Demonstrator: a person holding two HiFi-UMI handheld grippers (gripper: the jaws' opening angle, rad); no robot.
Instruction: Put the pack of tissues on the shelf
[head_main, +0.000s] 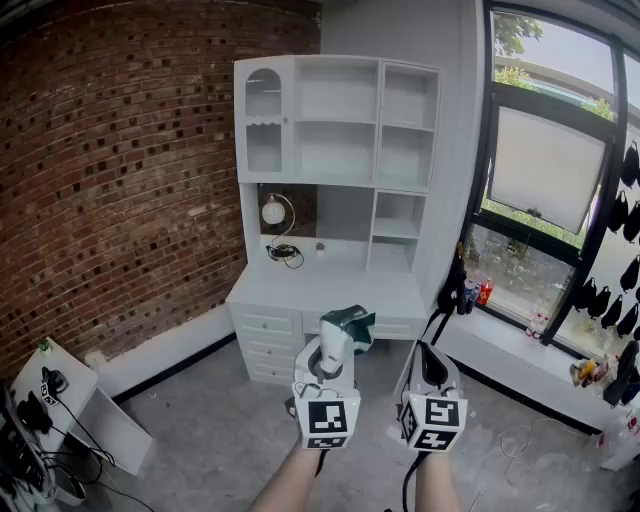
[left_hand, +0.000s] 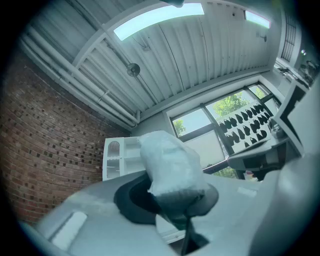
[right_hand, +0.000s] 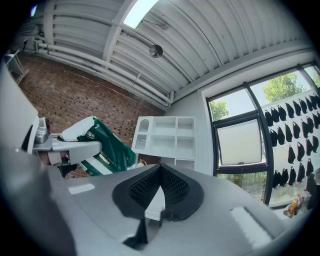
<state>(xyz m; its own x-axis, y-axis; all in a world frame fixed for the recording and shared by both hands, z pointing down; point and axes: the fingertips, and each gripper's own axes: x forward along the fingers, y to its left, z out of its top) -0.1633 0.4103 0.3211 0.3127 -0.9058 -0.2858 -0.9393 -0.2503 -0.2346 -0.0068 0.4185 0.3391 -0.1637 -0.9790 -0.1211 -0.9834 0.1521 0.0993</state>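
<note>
The pack of tissues (head_main: 349, 327), green and white in a clear wrap, is held up in front of me by my left gripper (head_main: 338, 350), which is shut on it. In the left gripper view the pack (left_hand: 169, 162) fills the space between the jaws. My right gripper (head_main: 432, 372) hovers just to the right, shut and holding nothing; in its own view the right gripper (right_hand: 160, 193) has its pads together, with the pack (right_hand: 103, 148) at the left. The white shelf unit (head_main: 338, 120) stands ahead above a desk (head_main: 330, 292), its compartments bare, and the shelf unit (right_hand: 168, 137) also shows in the right gripper view.
A brick wall (head_main: 120, 180) runs along the left. A round lamp (head_main: 274, 211) and a black cable sit in the desk's niche. A low white table (head_main: 60, 395) with cables is at the lower left. Bottles (head_main: 478, 293) stand on the window sill at right.
</note>
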